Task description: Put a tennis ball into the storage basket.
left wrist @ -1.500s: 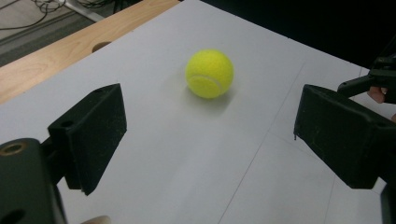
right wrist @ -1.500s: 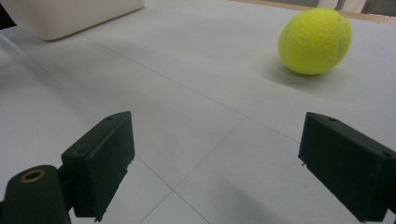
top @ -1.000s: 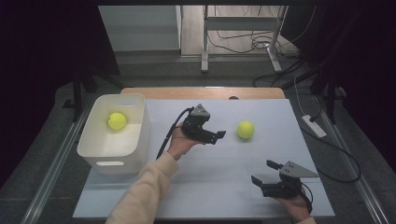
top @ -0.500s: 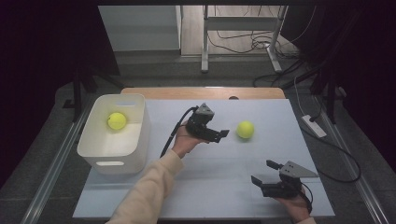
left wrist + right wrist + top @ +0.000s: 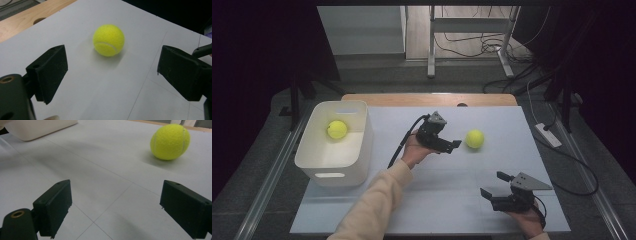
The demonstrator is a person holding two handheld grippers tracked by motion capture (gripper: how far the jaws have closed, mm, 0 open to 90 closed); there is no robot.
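On the pale grey worktop (image 5: 447,200) a yellow tennis ball (image 5: 474,138) lies loose, right of the middle and well apart from the white tub (image 5: 354,150) at the left edge. The left tool (image 5: 451,145) is held just beside that ball, its jaws spread wide with nothing between them; in the left gripper view the ball (image 5: 108,40) sits ahead of the two black pads, centred in the gap but beyond their tips, not touched by either, casting a soft shadow on the sheet. The white curved seam on the ball is plain to see, but no maker's name or any print can be read on its felt from either gripper view. The right tool (image 5: 496,185) rests low near the front right corner of the worktop, jaws likewise wide and empty; in the right gripper view the same ball (image 5: 170,141) shows far off at the upper right, and a corner of the tub (image 5: 40,128) at the upper left. A second tennis ball (image 5: 337,129) lies inside the tub, toward its far left corner. The tub has a slot handle in its near wall and bears no label. Thin pencil-like lines cross the worktop sheet; they carry no writing.
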